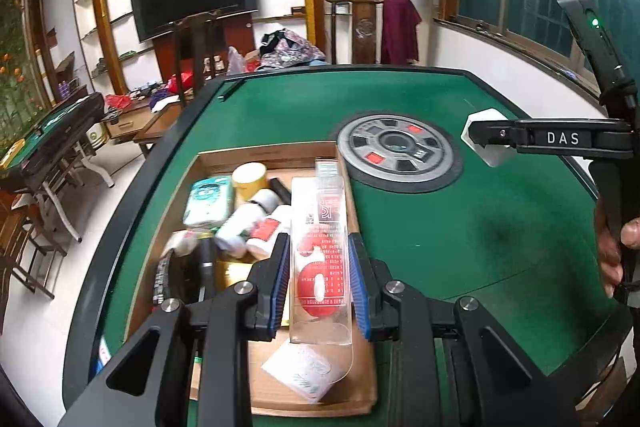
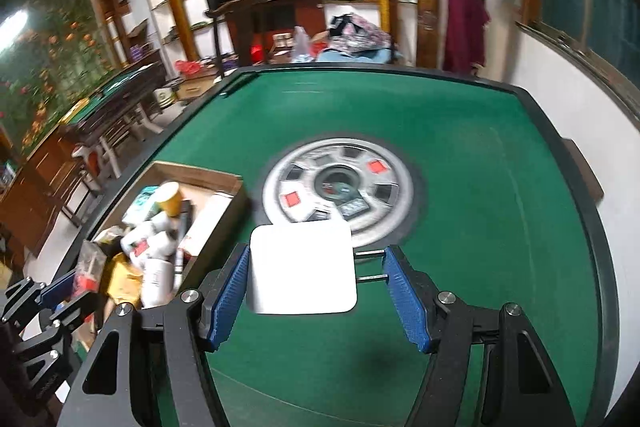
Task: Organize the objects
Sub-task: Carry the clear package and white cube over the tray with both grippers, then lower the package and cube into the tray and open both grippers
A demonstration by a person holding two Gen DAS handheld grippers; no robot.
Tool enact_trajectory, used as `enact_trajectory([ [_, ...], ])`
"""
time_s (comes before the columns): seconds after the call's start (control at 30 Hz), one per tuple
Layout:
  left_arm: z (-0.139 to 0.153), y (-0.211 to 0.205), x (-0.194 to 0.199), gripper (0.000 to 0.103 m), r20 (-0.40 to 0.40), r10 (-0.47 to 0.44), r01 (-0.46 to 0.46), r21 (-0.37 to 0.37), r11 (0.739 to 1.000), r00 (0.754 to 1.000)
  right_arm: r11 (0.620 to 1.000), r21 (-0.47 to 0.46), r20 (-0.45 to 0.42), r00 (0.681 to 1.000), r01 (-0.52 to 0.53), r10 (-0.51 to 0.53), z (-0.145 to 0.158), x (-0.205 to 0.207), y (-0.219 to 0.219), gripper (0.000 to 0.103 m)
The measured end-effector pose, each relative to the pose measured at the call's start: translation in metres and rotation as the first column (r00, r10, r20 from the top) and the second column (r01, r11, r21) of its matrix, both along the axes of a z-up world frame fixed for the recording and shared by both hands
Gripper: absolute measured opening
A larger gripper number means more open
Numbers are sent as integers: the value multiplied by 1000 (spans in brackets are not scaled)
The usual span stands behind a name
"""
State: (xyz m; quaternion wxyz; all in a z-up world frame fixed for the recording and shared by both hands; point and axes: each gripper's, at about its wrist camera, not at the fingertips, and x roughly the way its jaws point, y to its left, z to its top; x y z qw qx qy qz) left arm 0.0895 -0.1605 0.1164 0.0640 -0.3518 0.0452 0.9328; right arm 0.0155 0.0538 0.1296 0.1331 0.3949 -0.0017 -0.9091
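My left gripper (image 1: 320,277) is shut on a clear plastic pack with a red number candle (image 1: 322,267), held over the cardboard box (image 1: 272,153) on the green table. The box holds white bottles (image 1: 248,223), a yellow roll (image 1: 250,179), a teal pack (image 1: 208,199) and other items. My right gripper (image 2: 316,291) holds a white plug adapter (image 2: 302,267) with two metal prongs; its left pad touches the block, and the prongs reach to the right pad. In the left wrist view the right gripper (image 1: 486,143) hovers over the table's right side with the white adapter (image 1: 480,127).
The table's round grey centre panel (image 1: 400,151) with red buttons lies beyond the box. A black raised rim (image 2: 400,73) edges the table. Chairs, a second green table (image 1: 52,131) and shelves stand behind. A person's hand (image 1: 612,243) holds the right gripper.
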Motion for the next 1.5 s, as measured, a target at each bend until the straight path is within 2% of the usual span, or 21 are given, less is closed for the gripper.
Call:
enact_trajectory([
  [0.3,-6,-41,-18,27,15,53,-53,14,998,998,994,-6,31,993,-110,110,-10,-10,-67,72],
  [0.5,-4,-80,-55,27,61,104,-109,90,990,993,981,-28,56,980,-190,191,-28,-16,-108,72],
  [0.7,-5,-95,-81,27,80,118,-124,82,989,990,969,-19,72,967,-245,246,-45,-21,-139,72],
  [0.83,-11,-96,-102,27,113,107,-117,78,990,988,964,20,68,963,-264,262,-55,-24,-157,72],
  [1.0,-23,-92,-128,27,156,91,-104,76,992,983,963,68,51,965,-261,257,-59,-37,-168,72],
  [1.23,-38,-90,-160,27,221,74,-98,97,991,972,966,99,74,970,-239,233,-74,-63,-173,72],
  [1.5,-59,-90,-181,27,272,80,-111,102,989,959,969,80,102,969,-233,225,-87,-80,-168,72],
])
